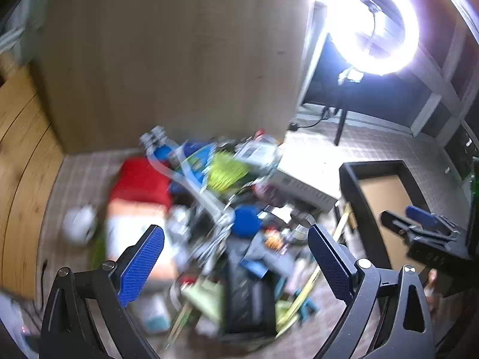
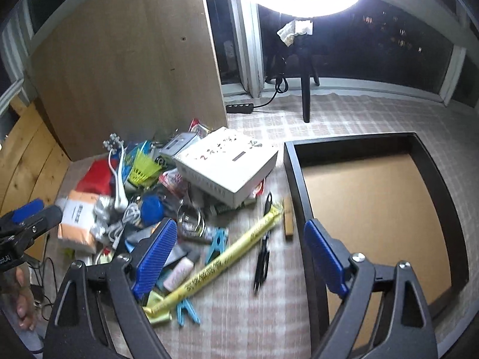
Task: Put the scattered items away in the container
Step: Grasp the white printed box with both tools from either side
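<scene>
A pile of scattered items lies on a checked cloth: a white box, a long yellow packet, a black pen, blue clothespins, a blue round lid, a red packet. The black tray with a brown bottom stands to the right, nothing in it. My left gripper hovers open above the pile; that view is blurred. My right gripper hangs open above the pen and yellow packet, left of the tray. Each gripper shows at the edge of the other's view.
A wooden cabinet panel rises behind the pile. A ring light on a black stand glares at the back, with a power strip and cable by the window. A hand shows at the lower left.
</scene>
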`<state>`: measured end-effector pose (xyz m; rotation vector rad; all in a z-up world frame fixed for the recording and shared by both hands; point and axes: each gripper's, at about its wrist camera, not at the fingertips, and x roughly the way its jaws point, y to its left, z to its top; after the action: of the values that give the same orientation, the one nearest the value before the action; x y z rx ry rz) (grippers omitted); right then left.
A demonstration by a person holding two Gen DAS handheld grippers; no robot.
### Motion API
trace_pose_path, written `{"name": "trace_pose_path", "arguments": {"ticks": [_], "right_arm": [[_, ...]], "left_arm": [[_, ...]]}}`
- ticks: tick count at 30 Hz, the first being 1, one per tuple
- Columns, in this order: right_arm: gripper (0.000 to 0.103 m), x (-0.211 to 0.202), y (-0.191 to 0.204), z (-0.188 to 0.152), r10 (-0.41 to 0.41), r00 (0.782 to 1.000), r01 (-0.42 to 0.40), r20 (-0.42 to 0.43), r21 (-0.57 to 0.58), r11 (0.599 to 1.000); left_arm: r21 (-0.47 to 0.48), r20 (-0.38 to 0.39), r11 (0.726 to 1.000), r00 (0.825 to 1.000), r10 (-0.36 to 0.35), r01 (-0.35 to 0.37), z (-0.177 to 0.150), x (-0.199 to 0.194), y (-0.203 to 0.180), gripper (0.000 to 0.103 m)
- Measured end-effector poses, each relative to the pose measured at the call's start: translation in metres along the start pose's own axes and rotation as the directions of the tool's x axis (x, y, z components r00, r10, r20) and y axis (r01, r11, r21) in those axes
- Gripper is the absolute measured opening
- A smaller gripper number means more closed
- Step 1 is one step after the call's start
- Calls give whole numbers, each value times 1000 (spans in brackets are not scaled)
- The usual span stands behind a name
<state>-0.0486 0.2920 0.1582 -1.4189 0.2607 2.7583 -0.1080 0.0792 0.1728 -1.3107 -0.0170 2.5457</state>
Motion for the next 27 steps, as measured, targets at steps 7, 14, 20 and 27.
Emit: {"name": "trace_pose_path", "arguments": {"ticks": [7, 14, 20, 27], "right_arm": [[54, 58, -31, 29, 122, 983, -99, -136, 167, 981], [53, 108, -47, 41, 181, 960, -119, -213, 276, 954], [52, 129, -47, 51, 193, 950, -118, -246, 290, 950], [52, 145, -51, 54, 208, 940, -115, -271, 322, 940]], "left_arm": [[51, -117, 998, 993, -36, 42, 54, 70, -37, 87], [-14, -270, 996, 959, -90, 90, 90, 151, -42, 65], [-40, -344, 990, 928, -141, 135, 98, 190, -45, 63], [-27, -394, 984, 902, -173, 177, 104, 210, -60, 59]]}}
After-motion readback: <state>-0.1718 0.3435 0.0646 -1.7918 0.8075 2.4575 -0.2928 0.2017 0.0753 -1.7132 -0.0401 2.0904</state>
